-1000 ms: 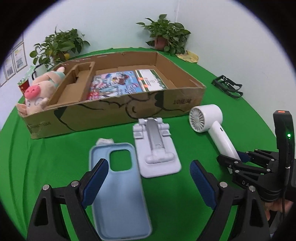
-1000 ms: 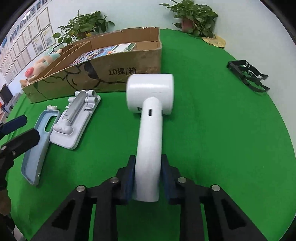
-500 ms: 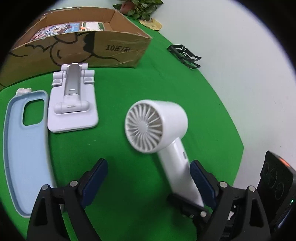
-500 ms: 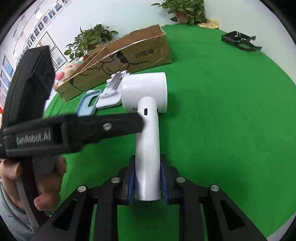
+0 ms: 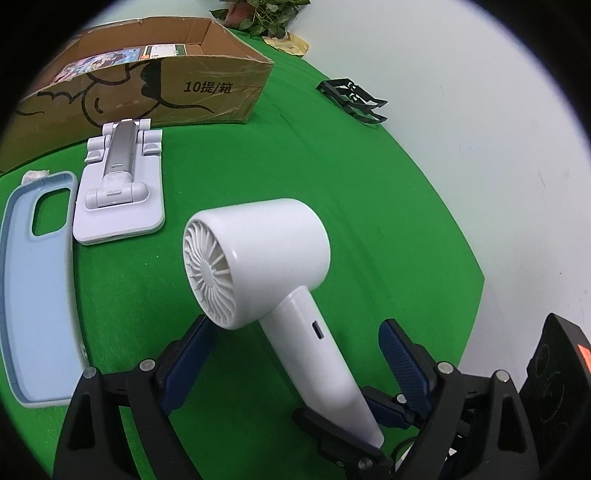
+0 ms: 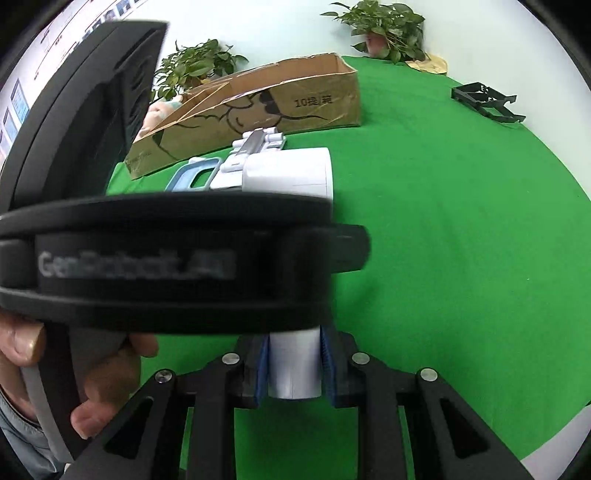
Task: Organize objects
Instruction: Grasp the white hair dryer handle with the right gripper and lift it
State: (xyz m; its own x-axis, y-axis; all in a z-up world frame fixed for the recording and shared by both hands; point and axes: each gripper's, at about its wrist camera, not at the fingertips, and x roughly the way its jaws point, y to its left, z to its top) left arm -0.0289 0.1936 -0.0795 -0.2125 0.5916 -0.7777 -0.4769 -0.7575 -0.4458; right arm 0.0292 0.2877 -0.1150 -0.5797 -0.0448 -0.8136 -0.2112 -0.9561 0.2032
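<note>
A white hair dryer [image 5: 266, 266] is held above the green table. My right gripper [image 6: 293, 363] is shut on the lower end of its handle [image 6: 293, 365]. My left gripper [image 5: 295, 350] is open, one finger on each side of the dryer's handle, not touching it. In the right wrist view the left gripper's black body [image 6: 166, 258] crosses in front and hides most of the dryer; only the dryer's head [image 6: 291, 173] shows above it. A blue phone case [image 5: 33, 280] and a white folding phone stand [image 5: 118, 192] lie flat on the table to the left.
An open cardboard box [image 5: 207, 85] with books and a pink plush toy [image 6: 162, 110] stands at the back. A black folded rack [image 5: 352, 98] lies at the far right near the table edge. Potted plants [image 6: 384, 29] stand behind. A hand [image 6: 103, 369] holds the left gripper.
The left gripper has swung right from over the phone case and closed in around the dryer's handle. The right gripper has lifted the dryer, still shut on it.
</note>
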